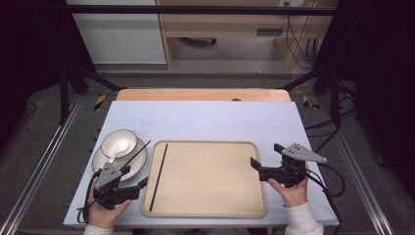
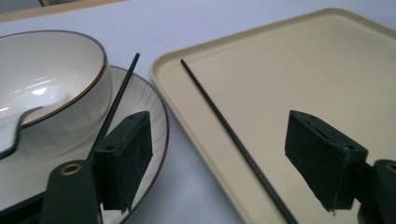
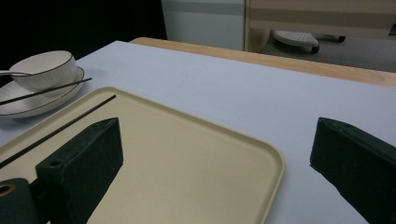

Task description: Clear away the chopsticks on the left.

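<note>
On the beige tray [image 1: 210, 181], along its left edge, one black chopstick [image 1: 158, 177] is laid flat; a second chopstick [image 1: 133, 155] is rested across the saucer [image 1: 98, 159] beside the bowl [image 1: 119, 143]. The left claw [image 1: 131, 177] is held open and empty just beside them, the right claw [image 1: 266, 157] open by the tray's right rim.

Leftover dishes hanging out at the table's [image 1: 210, 122] left edge

A white bowl [image 1: 119, 142] with a dark rim is sitting on a white plate [image 1: 99, 160] near the front-left corner, and a spoon [image 1: 113, 156] is leaning out of the bowl. Past the far edge, a wooden cabinet [image 1: 230, 24] is standing with cables [image 1: 301, 44] dangling beside it.
</note>
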Motion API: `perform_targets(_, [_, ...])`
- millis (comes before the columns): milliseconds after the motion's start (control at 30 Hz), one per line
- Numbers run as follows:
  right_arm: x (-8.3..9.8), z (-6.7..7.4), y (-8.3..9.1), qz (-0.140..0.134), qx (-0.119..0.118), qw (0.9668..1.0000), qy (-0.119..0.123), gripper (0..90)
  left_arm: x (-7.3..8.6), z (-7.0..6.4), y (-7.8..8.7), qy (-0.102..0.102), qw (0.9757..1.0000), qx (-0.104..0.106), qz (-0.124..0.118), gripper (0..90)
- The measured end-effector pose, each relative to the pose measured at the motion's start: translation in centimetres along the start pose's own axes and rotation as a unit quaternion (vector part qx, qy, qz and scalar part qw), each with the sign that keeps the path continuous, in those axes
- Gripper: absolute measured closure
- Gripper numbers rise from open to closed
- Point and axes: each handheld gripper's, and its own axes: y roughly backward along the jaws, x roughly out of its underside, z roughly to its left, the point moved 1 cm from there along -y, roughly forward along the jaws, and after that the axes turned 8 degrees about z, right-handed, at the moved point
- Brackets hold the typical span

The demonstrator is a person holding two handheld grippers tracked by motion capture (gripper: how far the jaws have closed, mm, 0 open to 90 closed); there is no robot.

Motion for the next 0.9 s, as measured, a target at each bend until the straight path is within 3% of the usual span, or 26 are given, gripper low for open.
perform_targets(267, [0.1,0.1,0.0,0.002,-0.002,1.0,0.001,2.8,0.9,1.5,0.5,0.004,0.9998,-0.011,0.018,22.2])
perform_targets(333, [0.0,0.1,0.0,0.003,-0.002,1.0,0.0,2.8,1.1,2.1,0.4,-0.002,0.999,-0.025,0.036,22.3])
perform_targets(500, [0.1,0.1,-0.3,0.006,-0.002,1.0,0.001,2.9,1.4,3.3,0.2,0.001,0.9978,-0.04,0.053,25.1])
perform_targets(700, [0.1,0.0,-0.4,0.01,-0.001,0.9999,0.001,3.1,1.5,5.0,-0.2,0.012,0.9962,-0.06,0.062,31.5])
perform_targets(900, [0.2,0.1,-0.6,0.013,-0.002,0.9999,0.003,3.1,1.4,6.3,-1.1,0.008,0.9939,-0.068,0.087,41.2])
